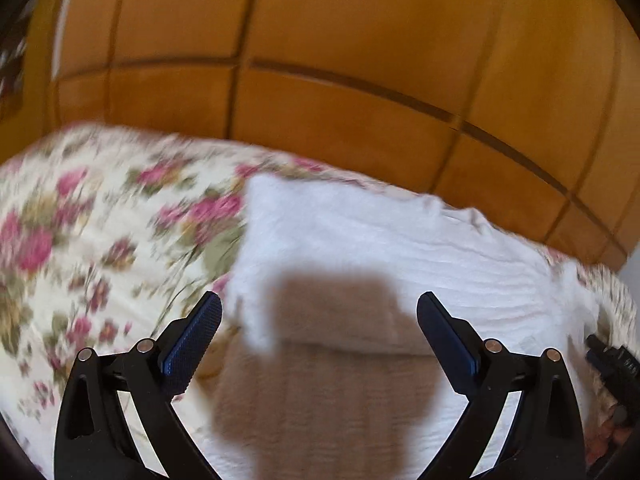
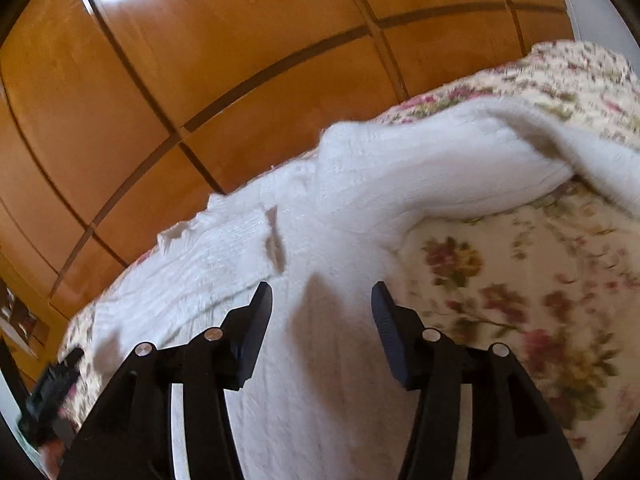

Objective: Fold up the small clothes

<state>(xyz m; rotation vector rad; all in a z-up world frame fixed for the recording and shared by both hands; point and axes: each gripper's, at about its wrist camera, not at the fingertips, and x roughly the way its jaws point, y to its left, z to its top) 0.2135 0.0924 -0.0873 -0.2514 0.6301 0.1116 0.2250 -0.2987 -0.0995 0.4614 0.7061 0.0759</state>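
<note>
A white knitted garment [image 1: 400,240] lies spread on a floral bedspread [image 1: 100,220]. My left gripper [image 1: 320,304] hovers over its near part, jaws wide open, nothing between the blue pads; its shadow falls on the knit. In the right wrist view the same garment [image 2: 360,168] runs from the lower middle to a sleeve [image 2: 560,152] bent over at the upper right. My right gripper [image 2: 321,294] is open above the cloth, and the pads do not press on it. The view is blurred.
Orange-brown wooden wardrobe doors [image 1: 320,60] rise close behind the bed's far edge, also seen in the right wrist view [image 2: 200,80]. Bare bedspread [image 2: 500,280] lies right of the garment. A dark piece of the other gripper shows at each view's edge [image 1: 608,360] [image 2: 52,388].
</note>
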